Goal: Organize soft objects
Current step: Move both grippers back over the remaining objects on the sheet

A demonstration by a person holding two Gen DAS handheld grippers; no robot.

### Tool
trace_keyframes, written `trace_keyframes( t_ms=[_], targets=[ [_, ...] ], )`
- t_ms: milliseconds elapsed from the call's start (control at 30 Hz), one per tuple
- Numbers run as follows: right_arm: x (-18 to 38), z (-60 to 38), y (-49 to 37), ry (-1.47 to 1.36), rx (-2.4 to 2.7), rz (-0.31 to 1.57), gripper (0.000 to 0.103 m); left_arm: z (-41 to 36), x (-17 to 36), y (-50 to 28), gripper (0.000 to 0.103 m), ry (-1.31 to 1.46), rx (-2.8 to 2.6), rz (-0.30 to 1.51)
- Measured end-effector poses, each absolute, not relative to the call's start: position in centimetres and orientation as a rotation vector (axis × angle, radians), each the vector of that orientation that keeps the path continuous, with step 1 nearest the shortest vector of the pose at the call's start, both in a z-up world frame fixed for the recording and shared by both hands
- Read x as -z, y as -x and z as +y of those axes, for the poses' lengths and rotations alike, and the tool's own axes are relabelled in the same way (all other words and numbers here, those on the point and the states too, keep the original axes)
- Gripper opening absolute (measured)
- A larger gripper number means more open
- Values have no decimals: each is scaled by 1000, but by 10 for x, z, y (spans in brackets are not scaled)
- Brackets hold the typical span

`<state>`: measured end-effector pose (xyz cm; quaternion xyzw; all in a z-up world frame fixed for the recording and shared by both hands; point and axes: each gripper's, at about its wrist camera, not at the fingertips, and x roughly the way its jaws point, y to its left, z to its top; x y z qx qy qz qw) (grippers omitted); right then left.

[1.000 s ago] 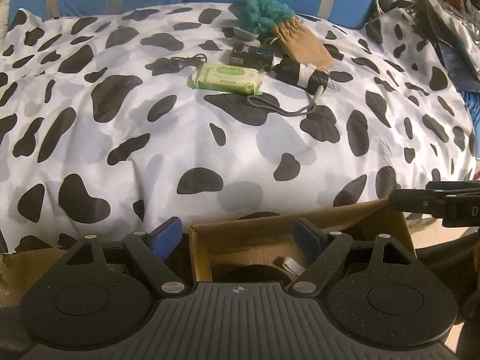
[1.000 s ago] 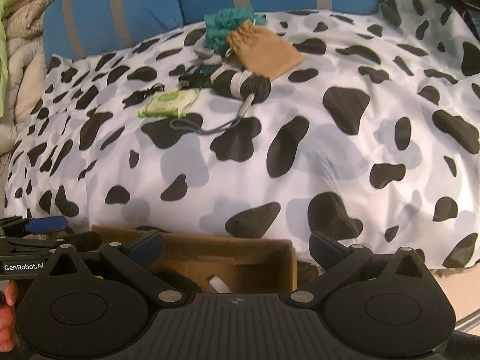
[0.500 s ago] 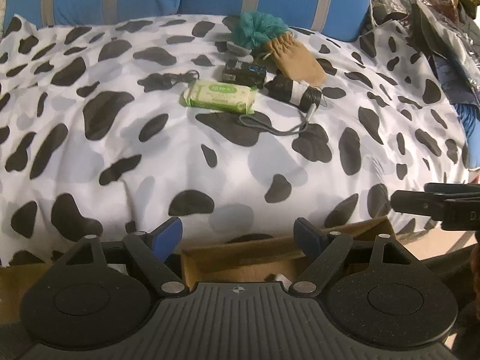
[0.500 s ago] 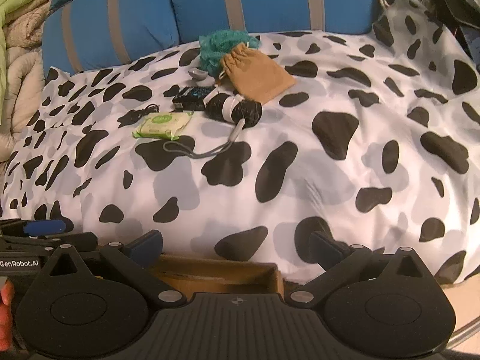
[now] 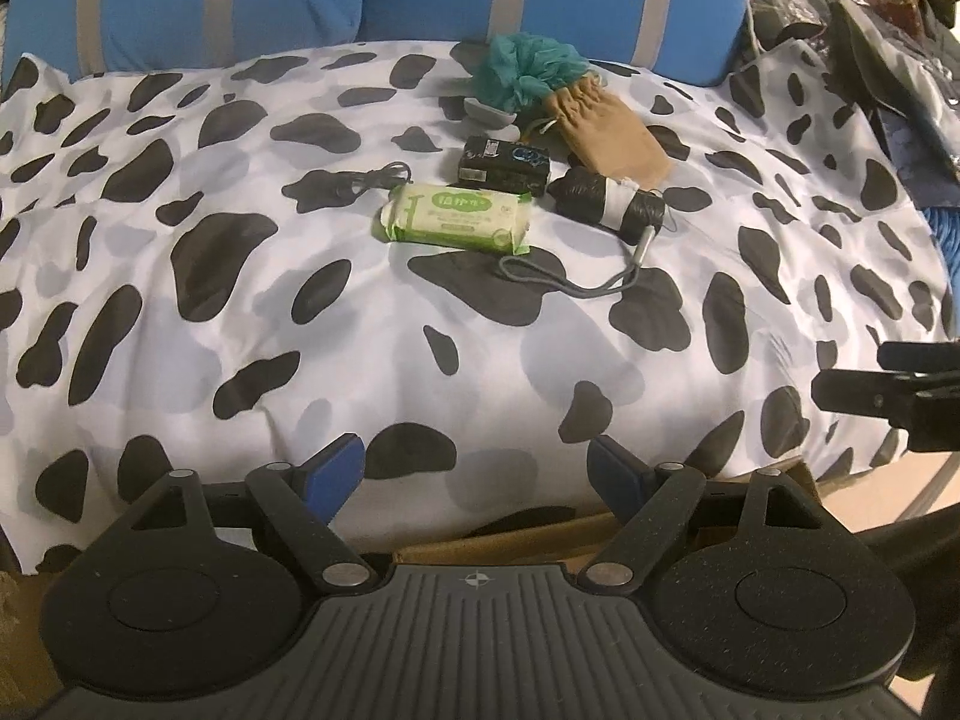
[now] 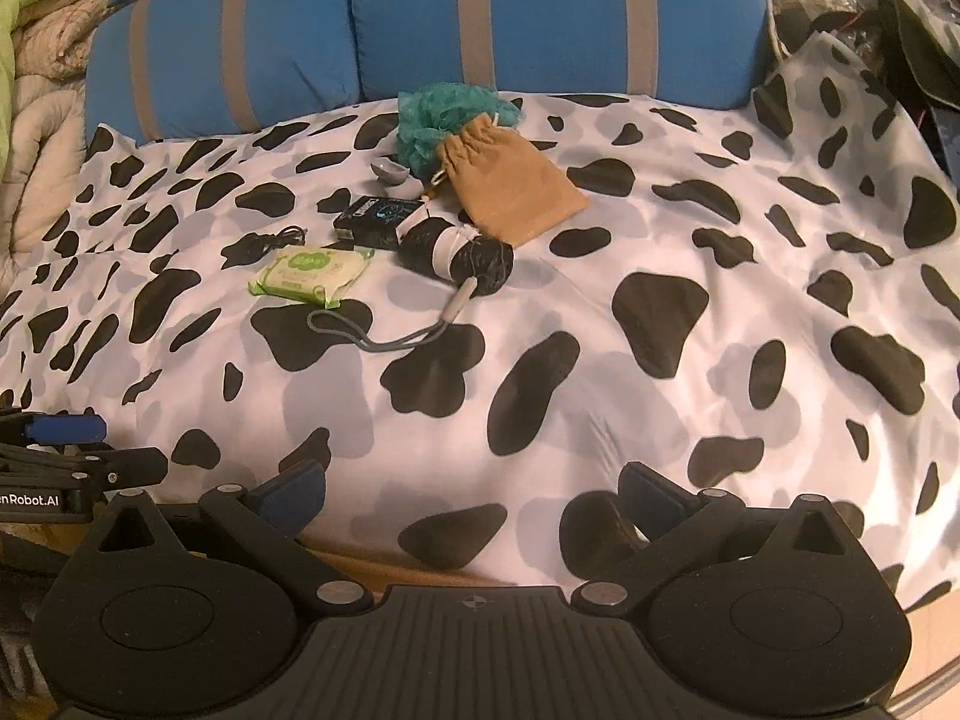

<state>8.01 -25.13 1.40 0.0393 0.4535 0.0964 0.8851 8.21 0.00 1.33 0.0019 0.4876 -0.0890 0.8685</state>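
Observation:
A cluster of items lies far back on the cow-print bed cover: a green wipes pack (image 5: 456,219) (image 6: 311,269), a teal mesh sponge (image 5: 528,69) (image 6: 447,114), a tan drawstring pouch (image 5: 609,132) (image 6: 510,183), a black roll with a white band and grey strap (image 5: 612,207) (image 6: 456,255), a black box (image 5: 504,165) (image 6: 378,219) and a black cable (image 5: 360,180). My left gripper (image 5: 477,471) is open and empty above the bed's near edge. My right gripper (image 6: 471,495) is open and empty too. Both are far from the items.
A cardboard box (image 5: 510,540) (image 6: 384,570) shows as a thin brown edge under both grippers. Blue pillows with grey stripes (image 6: 420,24) stand behind the cluster. Dark clutter (image 5: 888,18) lies at the right; a quilt (image 6: 30,78) is at the left.
Both grippers have risen and tipped up from the cardboard box toward the bed. The box has dropped almost out of view. Both stay open.

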Motion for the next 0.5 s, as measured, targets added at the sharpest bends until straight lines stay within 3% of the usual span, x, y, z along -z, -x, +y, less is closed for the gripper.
trace_keyframes(
  t_ms=[500],
  targets=[
    [-15, -253, -105, -37, -210, 918, 103, -3, -11, -106, 82, -63, 188, 999]
  ],
)
